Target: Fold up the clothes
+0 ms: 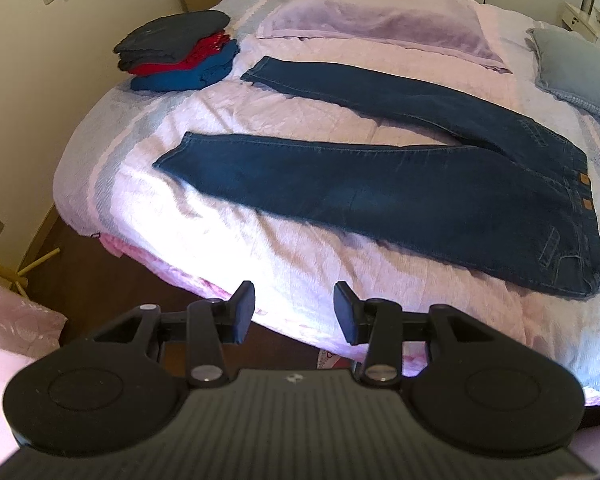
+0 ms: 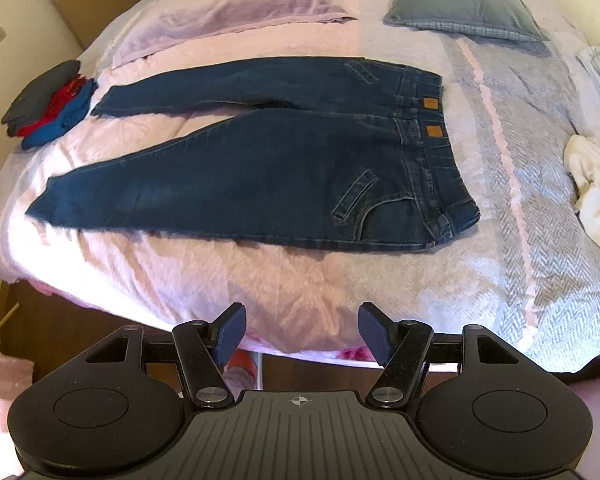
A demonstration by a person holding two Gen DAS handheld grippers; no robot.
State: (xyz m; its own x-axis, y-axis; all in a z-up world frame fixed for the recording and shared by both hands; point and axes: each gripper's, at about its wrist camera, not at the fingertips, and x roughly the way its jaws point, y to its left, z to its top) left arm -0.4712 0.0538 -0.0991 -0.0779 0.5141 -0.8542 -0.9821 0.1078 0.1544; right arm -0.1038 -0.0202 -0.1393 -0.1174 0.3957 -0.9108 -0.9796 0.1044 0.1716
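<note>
The left gripper (image 1: 295, 312) fills the bottom of the left wrist view, its fingers (image 1: 242, 312) spread apart with nothing between them, hanging over the near edge of the bed (image 1: 300, 264). The right gripper (image 2: 301, 334) sits likewise at the bottom of the right wrist view, fingers (image 2: 374, 334) released and wider apart, also empty, above the same edge.

The dark blue jeans (image 1: 380, 184) lie flat on the pink bedspread across the middle of both frames, well clear of both grippers. The waistband with two brown leather patches (image 2: 432, 118) is at the right of the frame, and the two legs fan out toward the left, the nearer leg reaching lower left, the farther one upper left.

A stack of folded clothes (image 1: 180, 52), dark grey on top, then red, then blue, sits in the upper left, just beyond the hem of the farther leg. A lilac pillow (image 1: 380, 28) lies at the top centre behind the jeans and a grey-blue pillow (image 2: 464, 0) at upper right. A crumpled white garment (image 2: 596, 196) rests at the right edge of the right wrist view
</note>
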